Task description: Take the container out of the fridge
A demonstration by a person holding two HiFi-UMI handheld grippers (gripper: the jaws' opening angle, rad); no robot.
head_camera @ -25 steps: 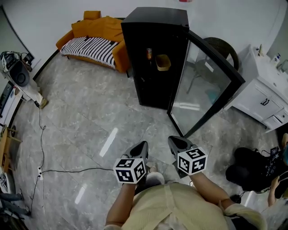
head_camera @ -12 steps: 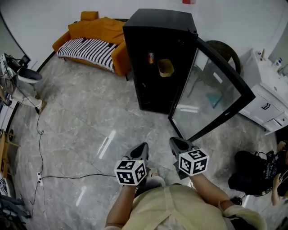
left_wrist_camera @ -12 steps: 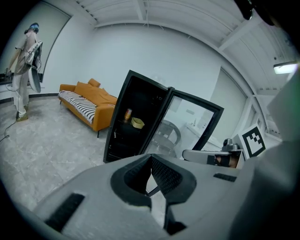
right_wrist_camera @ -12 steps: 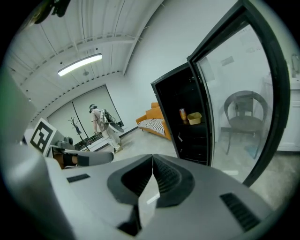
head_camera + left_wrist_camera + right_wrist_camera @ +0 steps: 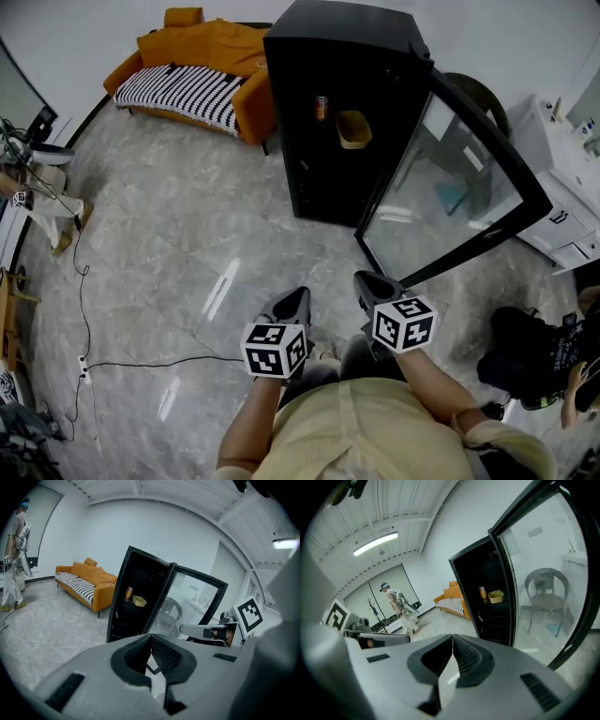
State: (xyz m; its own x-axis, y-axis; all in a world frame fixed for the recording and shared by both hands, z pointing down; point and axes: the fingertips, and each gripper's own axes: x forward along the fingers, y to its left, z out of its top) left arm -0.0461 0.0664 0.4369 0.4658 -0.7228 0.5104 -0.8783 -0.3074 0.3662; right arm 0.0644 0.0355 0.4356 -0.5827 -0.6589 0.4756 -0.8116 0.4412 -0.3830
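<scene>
the left gripper (image 5: 151,636) is clenched, its ribbed pads meeting at the tips with nothing between them. the right gripper (image 5: 452,637) is clenched the same way and also empty. both are held low in front of the person, side by side, aimed towards the black fridge (image 5: 337,56), which stands well apart across the grey floor (image 5: 178,234). its glass door (image 5: 441,197) is swung wide open on the right.

the step in hand looks like the approach. to do it well, i would part the jaws of the reaching gripper before it gets to the shelf. it should go in through the opening, clear of the door's edge. it should also stay to the right of the orange can (image 5: 322,108), which stands just beside the target and could tip at a nudge. a grip on the near wall or rim seems best, then a small lift and a straight, level draw outwards.

the yellow container (image 5: 353,129) sits on an upper shelf inside the fridge, to the right of the can. it is upright, with its open mouth facing up. it reads as a shallow tub, wider than tall, with its long axis seemingly lying along the shelf. at this range i cannot tell whether that axis runs across the opening or into the fridge.
</scene>
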